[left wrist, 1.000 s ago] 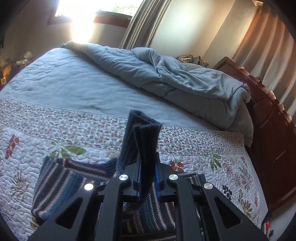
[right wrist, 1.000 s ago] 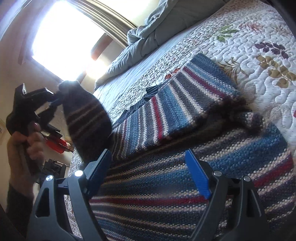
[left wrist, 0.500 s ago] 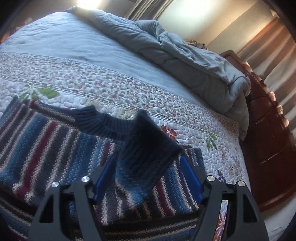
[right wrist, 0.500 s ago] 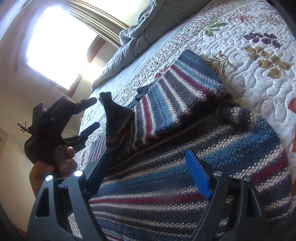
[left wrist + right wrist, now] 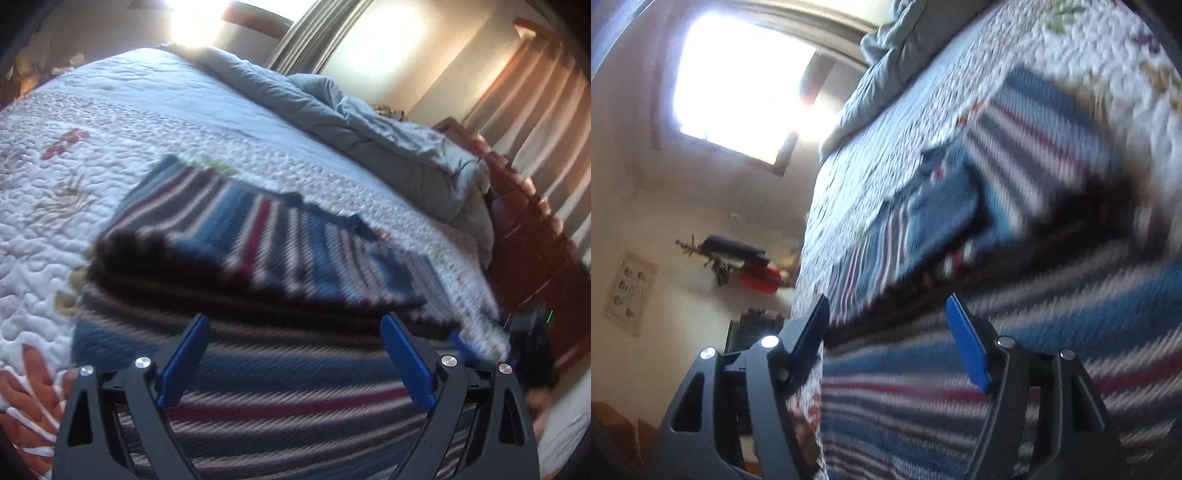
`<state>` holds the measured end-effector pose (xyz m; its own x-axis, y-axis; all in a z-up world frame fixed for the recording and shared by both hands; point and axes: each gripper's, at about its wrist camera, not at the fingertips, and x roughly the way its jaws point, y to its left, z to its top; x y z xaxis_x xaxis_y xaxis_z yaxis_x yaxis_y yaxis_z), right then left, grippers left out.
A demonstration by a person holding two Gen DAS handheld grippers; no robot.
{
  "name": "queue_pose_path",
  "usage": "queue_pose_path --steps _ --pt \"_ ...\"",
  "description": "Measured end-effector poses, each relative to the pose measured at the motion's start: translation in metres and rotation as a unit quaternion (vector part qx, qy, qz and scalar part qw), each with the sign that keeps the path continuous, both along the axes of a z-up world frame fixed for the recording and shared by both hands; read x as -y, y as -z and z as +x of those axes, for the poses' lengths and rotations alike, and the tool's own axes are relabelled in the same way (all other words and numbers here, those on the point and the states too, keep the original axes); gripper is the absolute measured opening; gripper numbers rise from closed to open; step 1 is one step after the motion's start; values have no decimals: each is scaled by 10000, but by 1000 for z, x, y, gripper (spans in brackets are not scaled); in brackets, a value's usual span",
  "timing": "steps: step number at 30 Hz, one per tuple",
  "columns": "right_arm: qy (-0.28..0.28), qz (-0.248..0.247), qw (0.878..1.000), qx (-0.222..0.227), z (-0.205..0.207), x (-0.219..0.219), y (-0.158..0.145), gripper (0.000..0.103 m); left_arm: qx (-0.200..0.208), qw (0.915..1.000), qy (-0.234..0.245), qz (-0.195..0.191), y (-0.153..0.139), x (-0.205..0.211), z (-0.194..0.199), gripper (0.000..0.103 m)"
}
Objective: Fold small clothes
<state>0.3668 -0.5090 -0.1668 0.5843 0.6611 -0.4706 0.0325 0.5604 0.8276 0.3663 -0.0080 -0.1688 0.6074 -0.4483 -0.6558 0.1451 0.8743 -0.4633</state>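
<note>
**Striped knit lies folded on the bed, both tools empty**

Blue-padded jaws of the left gripper (image 5: 293, 354) stand wide apart, holding nothing, low over the striped sweater (image 5: 258, 280). The right gripper (image 5: 888, 332) is likewise spread and empty, near the sweater's edge. The sweater lies flat on the floral quilt (image 5: 55, 192) near the bed's foot edge, a sleeve apparently folded across its upper half, though motion blur smears the detail. Farther up the bed sits a rumpled grey duvet (image 5: 388, 136), with a bright window (image 5: 738, 85) beyond.
</note>
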Motion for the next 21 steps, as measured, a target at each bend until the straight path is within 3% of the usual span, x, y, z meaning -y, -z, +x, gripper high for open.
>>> queue_pose_path --steps 3,8,11,14,16,19,21 --pt "181 -63 9986 -489 48 26 -7 75 254 9996 -9 -114 10 -16 -7 94" --pt "-66 -178 9878 -1545 103 35 22 75 -22 9913 11 -1315 27 -51 9 94" --pt "-225 -201 9849 -1707 110 29 26 75 239 9847 -145 -1720 29 -73 16 94" --pt "-333 -108 9840 -1748 110 20 28 75 154 9788 -339 -2015 37 -80 26 94" --pt "-378 -142 9819 -1849 109 12 32 74 67 9810 -523 -1864 43 -81 30 94" --pt "-415 -147 9788 -2001 108 4 38 73 -93 9924 -820 -914 44 -70 34 94" --pt "-414 -161 9787 -2006 108 -2 38 73 -104 9935 -776 -825 44 -68 34 94"
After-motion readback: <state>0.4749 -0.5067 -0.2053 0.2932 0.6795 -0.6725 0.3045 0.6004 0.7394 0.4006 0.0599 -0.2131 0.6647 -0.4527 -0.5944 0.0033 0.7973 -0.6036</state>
